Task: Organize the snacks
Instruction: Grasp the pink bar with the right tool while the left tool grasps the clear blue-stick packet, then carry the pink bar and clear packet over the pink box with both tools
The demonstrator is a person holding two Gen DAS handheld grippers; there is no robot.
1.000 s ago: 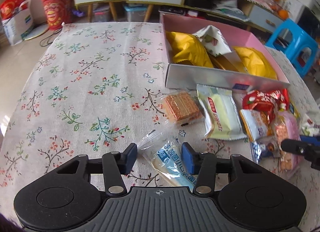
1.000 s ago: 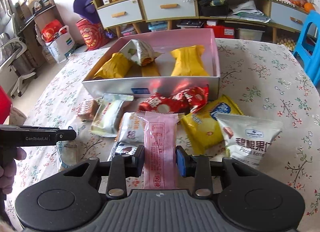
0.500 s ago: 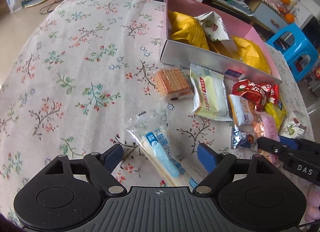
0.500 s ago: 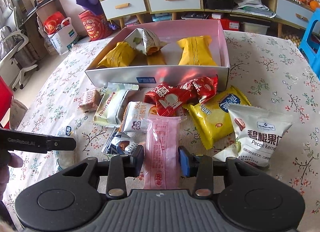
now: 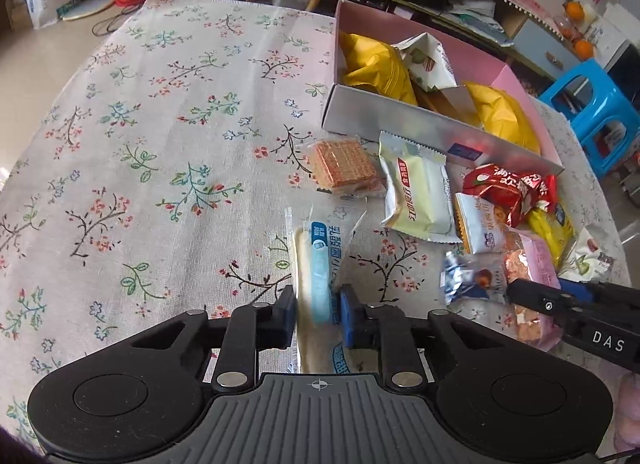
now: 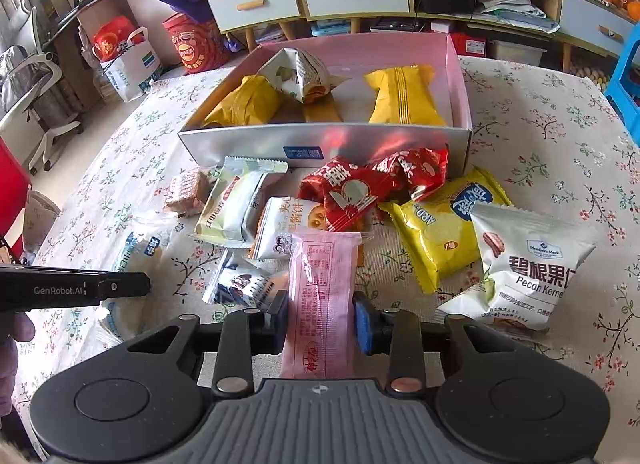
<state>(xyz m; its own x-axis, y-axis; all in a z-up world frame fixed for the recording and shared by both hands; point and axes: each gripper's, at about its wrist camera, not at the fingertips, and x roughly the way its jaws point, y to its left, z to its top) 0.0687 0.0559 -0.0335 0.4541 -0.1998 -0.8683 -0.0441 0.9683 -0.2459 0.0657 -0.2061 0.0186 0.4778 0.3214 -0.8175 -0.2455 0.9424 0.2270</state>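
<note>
My left gripper (image 5: pixel 316 312) has its jaws closing, and the pads press on a clear blue-and-white snack packet (image 5: pixel 320 256) that lies lengthwise on the flowered tablecloth. In the right wrist view my right gripper (image 6: pixel 320 316) is shut on a pink packet (image 6: pixel 324 272) at the front of the snack pile. Behind the pile stands a pink-lined silver box (image 5: pixel 400 120) holding yellow packets (image 5: pixel 376 64) and a white one. Loose in front of it lie a wafer pack (image 5: pixel 344 168), a cream packet (image 5: pixel 416 196), a red packet (image 6: pixel 360 188), yellow chips (image 6: pixel 440 224) and a pecan bag (image 6: pixel 532 264).
The flowered tablecloth (image 5: pixel 160 144) spreads bare to the left of the box. A blue stool (image 5: pixel 600 116) stands off the table's right side. Drawers, shelves and red bags (image 6: pixel 192 48) line the floor beyond the far edge.
The left jaws spread wide around the blue-and-white packet, then closed onto it, and the gripper rolled so the packet lies straight between the fingers. The right gripper kept its grip on the pink packet.
</note>
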